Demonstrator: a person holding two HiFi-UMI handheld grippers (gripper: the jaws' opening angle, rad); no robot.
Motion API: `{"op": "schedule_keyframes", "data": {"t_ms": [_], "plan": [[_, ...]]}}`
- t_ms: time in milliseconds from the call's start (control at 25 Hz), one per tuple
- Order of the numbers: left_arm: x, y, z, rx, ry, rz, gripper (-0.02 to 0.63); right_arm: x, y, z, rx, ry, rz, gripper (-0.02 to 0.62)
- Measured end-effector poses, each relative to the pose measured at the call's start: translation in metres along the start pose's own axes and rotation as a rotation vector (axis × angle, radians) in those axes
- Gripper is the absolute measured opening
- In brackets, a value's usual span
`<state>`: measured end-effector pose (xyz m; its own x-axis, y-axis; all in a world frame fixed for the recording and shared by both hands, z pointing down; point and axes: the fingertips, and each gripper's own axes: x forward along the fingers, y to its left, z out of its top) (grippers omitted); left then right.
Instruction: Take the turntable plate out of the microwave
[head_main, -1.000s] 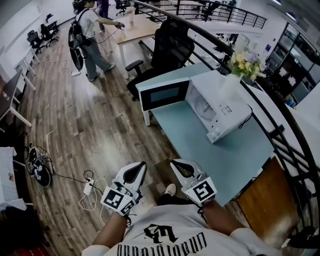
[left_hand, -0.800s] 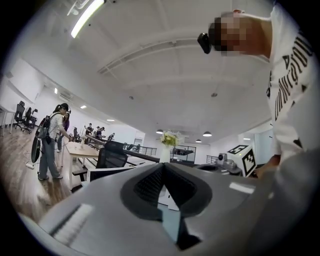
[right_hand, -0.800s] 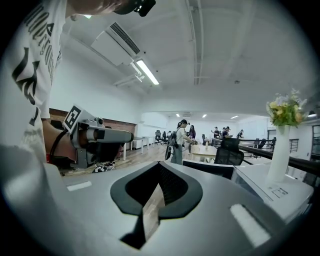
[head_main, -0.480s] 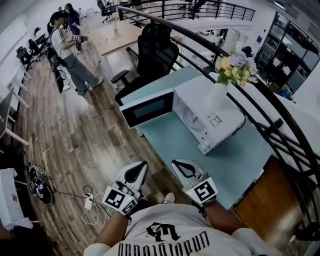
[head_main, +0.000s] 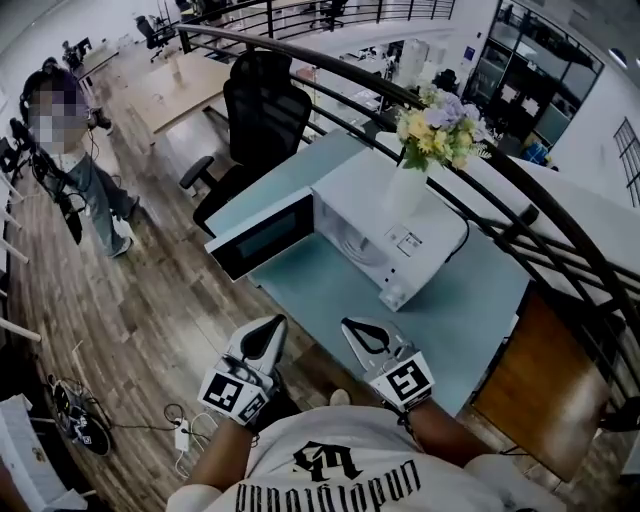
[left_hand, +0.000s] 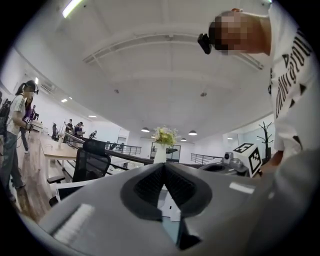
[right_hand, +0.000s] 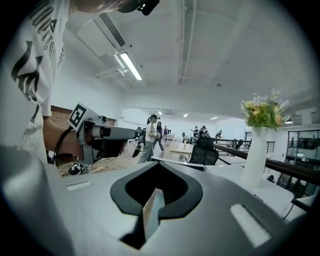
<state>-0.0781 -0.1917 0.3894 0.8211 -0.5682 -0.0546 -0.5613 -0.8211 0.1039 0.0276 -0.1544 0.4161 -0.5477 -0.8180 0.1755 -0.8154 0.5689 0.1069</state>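
Head view: the left gripper (head_main: 268, 326) and right gripper (head_main: 352, 326) were both closed and empty, held at the near edge of the table (head_main: 470, 300), well short of the microwave (head_main: 400, 240) ahead. Its door (head_main: 262, 235) stood open to the left. The plate, presumably flat inside the opening (head_main: 348, 243), was too dim to confirm; being round, it has no long axis. The right gripper looked slightly nearer.
Left gripper view: jaws together, vase (left_hand: 160, 152) straight ahead.
Right gripper view: jaws together, nothing between
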Motion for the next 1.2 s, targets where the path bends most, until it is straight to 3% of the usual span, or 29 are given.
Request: {"op": "schedule_keyframes", "data": {"t_ms": [320,680,880,1200], "plan": [[0.006,0.074,0.000,-0.013,0.020,-0.085,0.049,0.054,-0.005,-0.002,0.031,0.011,-0.117,0.002],[0.011,0.150,0.011,-0.011,0.053,-0.242,0.049,0.114,0.005,0.017,0.079,0.036,-0.281,0.002],[0.024,0.161,0.016,-0.010,0.066,-0.329,0.049,0.121,0.007,0.020,0.097,0.027,-0.366,0.002],[0.068,0.141,0.008,-0.014,0.083,-0.441,0.049,0.107,-0.018,0.011,0.129,0.030,-0.472,0.002]]}}
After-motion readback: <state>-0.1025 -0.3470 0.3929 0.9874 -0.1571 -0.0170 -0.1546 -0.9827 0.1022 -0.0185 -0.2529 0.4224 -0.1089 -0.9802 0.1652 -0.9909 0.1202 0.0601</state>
